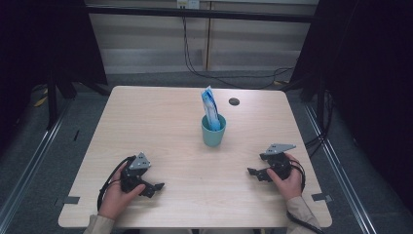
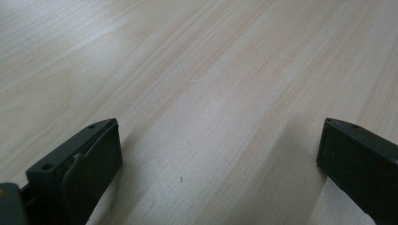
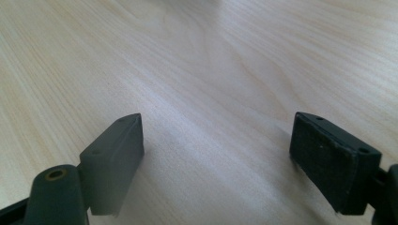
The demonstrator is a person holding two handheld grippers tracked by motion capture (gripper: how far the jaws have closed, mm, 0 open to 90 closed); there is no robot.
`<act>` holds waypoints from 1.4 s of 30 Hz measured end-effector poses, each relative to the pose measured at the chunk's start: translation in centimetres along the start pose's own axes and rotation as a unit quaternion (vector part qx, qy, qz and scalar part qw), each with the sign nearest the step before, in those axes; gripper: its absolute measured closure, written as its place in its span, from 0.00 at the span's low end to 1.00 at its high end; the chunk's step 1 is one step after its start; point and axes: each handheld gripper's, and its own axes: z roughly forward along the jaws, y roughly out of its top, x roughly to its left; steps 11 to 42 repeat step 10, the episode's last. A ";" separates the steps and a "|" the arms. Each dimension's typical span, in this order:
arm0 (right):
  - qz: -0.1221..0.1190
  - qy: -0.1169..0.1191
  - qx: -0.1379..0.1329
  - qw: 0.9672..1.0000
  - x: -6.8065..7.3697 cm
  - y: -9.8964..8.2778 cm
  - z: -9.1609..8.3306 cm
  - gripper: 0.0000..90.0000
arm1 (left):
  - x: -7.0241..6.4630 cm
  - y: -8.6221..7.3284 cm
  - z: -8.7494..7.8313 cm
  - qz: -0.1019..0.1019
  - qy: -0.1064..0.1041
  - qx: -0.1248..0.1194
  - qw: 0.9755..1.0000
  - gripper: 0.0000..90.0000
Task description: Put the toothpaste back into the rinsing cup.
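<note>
Teal cup (image 1: 214,131), blue packet (image 1: 210,108) inside, print unreadable

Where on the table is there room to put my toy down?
Lots of room. The wooden table is bare left of the teal cup holding a blue packet, and bare on the cup's right too. The patch between the left gripper and the right gripper is free. Only the middle, by the cup, is taken.

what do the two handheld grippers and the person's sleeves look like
Both the left gripper and the right gripper are black, with two blocky flat-faced jaws, a grey three-cornered plate on top and a black cable trailing back past the hand. The person wears light beige sleeves.
</note>
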 end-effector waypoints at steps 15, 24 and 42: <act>-0.002 -0.002 -0.008 1.000 0.0 -0.3 0.0 0.18 | 0.0 0.0 0.0 0.000 0.000 0.000 1.000 0.00; -0.002 -0.002 -0.008 1.000 0.0 -0.3 0.0 0.18 | 0.0 0.0 0.0 0.000 0.000 0.000 1.000 0.00; -0.002 -0.002 -0.008 1.000 0.0 -0.3 0.0 0.18 | 0.0 0.0 0.0 0.000 0.000 0.000 1.000 0.00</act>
